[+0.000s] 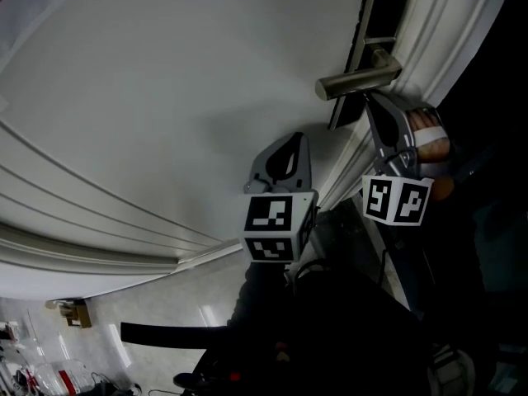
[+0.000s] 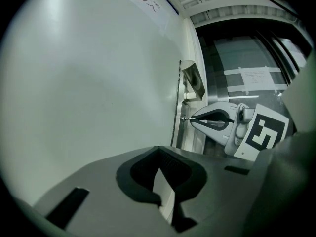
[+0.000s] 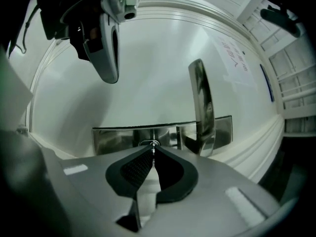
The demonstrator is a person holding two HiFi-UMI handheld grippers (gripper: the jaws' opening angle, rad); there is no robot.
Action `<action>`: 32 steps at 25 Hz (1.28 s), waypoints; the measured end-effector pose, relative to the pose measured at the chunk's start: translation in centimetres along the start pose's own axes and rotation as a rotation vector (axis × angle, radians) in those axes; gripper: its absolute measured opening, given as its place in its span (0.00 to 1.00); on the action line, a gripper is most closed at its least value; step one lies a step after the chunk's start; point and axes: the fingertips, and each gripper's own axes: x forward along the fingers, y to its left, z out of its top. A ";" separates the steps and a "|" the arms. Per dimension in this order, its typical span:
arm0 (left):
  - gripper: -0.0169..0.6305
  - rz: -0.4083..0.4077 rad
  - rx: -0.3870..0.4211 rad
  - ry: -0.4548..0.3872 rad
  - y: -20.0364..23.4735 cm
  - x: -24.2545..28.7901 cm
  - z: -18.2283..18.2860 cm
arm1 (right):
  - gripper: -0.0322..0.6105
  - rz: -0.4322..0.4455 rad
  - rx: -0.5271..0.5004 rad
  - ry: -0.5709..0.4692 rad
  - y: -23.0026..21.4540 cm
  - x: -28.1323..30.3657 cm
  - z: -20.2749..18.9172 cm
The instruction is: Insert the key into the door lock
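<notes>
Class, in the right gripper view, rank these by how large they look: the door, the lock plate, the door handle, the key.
1. door
2. lock plate
3. door handle, which stands nearer the camera, so this rank is less sure
4. key, only its tip showing past the right tongs

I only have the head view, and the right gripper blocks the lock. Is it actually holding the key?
Observer: Yes. In the right gripper view, the right gripper is shut on the key, a thin blade seen edge-on between its jaws.
Operator: Where is the tip?
Observer: At the keyhole in the steel lock plate, beside the handle. I cannot tell how deep it sits.
Operator: And the left gripper?
Observer: In its own view, the left gripper is shut with nothing between its jaws.
</notes>
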 end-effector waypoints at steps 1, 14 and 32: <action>0.03 0.006 0.000 0.004 0.1 -0.1 -0.1 | 0.07 -0.007 0.033 0.002 -0.1 -0.2 -0.1; 0.03 0.048 0.020 0.014 1.1 -0.7 -1.3 | 0.05 0.031 1.095 -0.184 0.1 -4.9 -0.6; 0.03 0.026 0.031 0.030 -1.1 -1.3 -2.3 | 0.05 0.124 1.501 -0.249 1.8 -6.5 -0.6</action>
